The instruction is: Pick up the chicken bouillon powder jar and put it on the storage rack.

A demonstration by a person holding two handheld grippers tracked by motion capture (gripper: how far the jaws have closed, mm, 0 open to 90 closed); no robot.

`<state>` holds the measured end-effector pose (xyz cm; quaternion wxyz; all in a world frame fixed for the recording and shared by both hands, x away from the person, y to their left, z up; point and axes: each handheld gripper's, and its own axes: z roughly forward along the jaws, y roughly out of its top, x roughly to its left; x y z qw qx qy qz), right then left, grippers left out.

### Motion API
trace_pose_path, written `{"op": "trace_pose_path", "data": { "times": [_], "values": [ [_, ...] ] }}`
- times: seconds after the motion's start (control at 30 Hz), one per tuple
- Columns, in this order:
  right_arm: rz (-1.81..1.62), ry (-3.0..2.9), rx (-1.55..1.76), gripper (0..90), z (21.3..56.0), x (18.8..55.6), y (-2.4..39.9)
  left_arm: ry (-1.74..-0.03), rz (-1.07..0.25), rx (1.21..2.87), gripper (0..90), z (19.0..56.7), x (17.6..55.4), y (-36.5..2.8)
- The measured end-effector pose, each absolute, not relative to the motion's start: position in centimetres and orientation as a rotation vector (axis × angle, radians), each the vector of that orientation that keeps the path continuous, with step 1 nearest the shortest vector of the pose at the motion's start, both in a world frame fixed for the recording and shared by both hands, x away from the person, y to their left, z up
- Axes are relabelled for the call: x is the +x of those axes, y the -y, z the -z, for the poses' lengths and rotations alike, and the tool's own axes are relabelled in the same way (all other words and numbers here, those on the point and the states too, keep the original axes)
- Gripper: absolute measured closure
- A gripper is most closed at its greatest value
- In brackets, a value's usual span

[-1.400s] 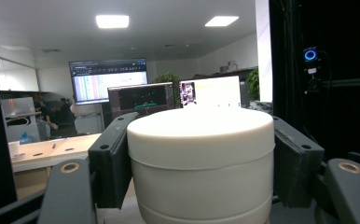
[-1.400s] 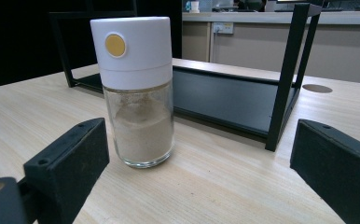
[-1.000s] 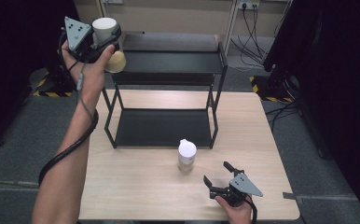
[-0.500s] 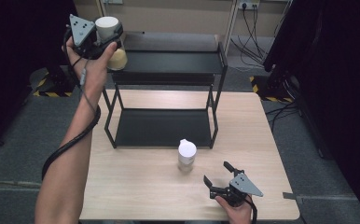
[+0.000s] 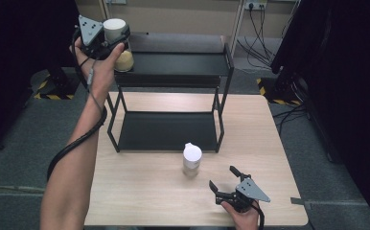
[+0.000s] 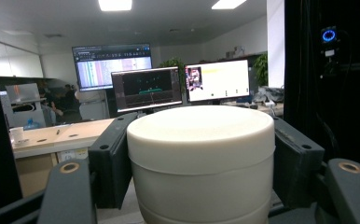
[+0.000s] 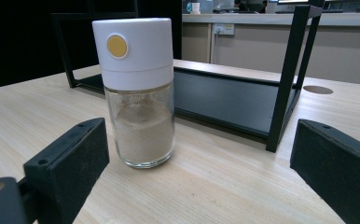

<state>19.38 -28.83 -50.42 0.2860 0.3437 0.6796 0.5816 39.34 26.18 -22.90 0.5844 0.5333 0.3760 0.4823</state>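
Note:
My left gripper (image 5: 107,39) (image 6: 199,158) is shut on the white lid of a glass jar (image 5: 124,58) (image 6: 199,140) with beige powder in it. It holds the jar upright at the far left corner of the black rack's top shelf (image 5: 173,64); I cannot tell whether the jar's base rests there. A second jar (image 5: 191,159) (image 7: 138,93) of the same kind, white cap and pale powder, stands on the wooden table (image 5: 140,191) in front of the rack. My right gripper (image 5: 223,177) (image 7: 201,163) lies open on the table just right of and nearer than that jar, not touching it.
The two-tier black metal rack has a lower shelf (image 5: 166,130) (image 7: 225,100) resting on the table, with thin legs (image 7: 285,74) at its corners. The left gripper's cable (image 5: 77,139) trails down along the forearm. Dark curtains flank both sides of the table.
The left hand has drifted slightly right and away with the jar. The right gripper and the table jar have not moved.

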Motion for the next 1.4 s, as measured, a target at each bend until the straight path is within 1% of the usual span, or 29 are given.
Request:
{"op": "trace_pose_path", "data": {
  "times": [0.2,0.27,0.3,0.4,0.67,1.4],
  "values": [
    [-1.553,-1.819,0.917,4.6,50.4,19.4,28.8,-0.884,-1.106,1.235,31.6,22.9,39.7,-26.6],
    [-1.551,-1.821,0.916,4.6,50.4,19.4,28.8,-0.91,-1.108,1.227,20.4,22.8,39.7,-26.4],
    [-1.551,-1.821,0.915,4.6,50.4,19.4,28.8,-0.913,-1.114,1.22,16.4,22.9,39.6,-26.4],
    [-1.551,-1.823,0.914,4.6,50.4,19.4,28.8,-0.901,-1.126,1.216,12.3,23.1,39.2,-26.4],
    [-1.547,-1.827,0.913,4.6,50.3,19.5,28.8,-0.9,-1.129,1.2,11.5,23.6,37.7,-26.6],
    [-1.548,-1.824,0.917,4.6,50.3,19.4,28.8,-0.812,-1.157,1.225,11.6,25.2,33.2,-26.9]
  ]
}}
